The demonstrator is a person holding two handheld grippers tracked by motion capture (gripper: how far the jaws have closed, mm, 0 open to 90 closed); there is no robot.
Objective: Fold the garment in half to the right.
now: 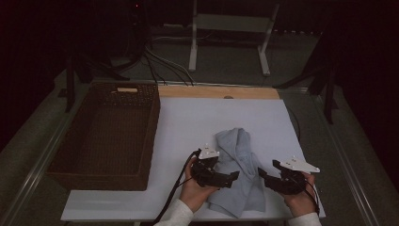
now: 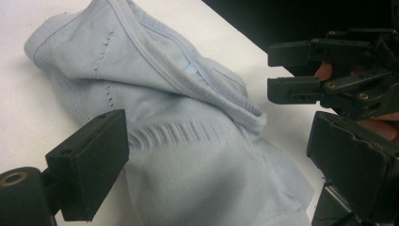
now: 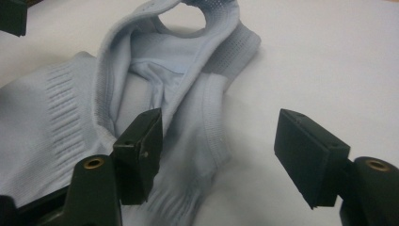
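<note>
Near the front edge of the white tabletop point(image 1: 188, 122), a little right of its middle, lay a light blue garment point(image 1: 237, 172) — crumpled, folded over on itself, with a ribbed band and a neck or arm opening showing toward its far end. The left gripper point(image 1: 230, 178) sat at the garment's left side with its jaws spread wide and nothing pinched; in the left gripper view the cloth point(image 2: 188, 141) lay between and beyond them, untouched by the pads. The right gripper point(image 1: 262, 175) stood at the garment's right side, jaws also parted and released, one jaw over the hemmed edge point(image 3: 207, 136) without pressing it. The fabric looked thin, soft and limp, so it would likely sag and slide rather than hold a shape; the stitched hem or the ribbed band seemed the firmest places to pinch, ideally one with each gripper so the piece could be lifted spread out. Farther back, along the left edge of the tabletop, stood an empty dark wicker basket point(image 1: 150, 127) — well apart from the garment.
</note>
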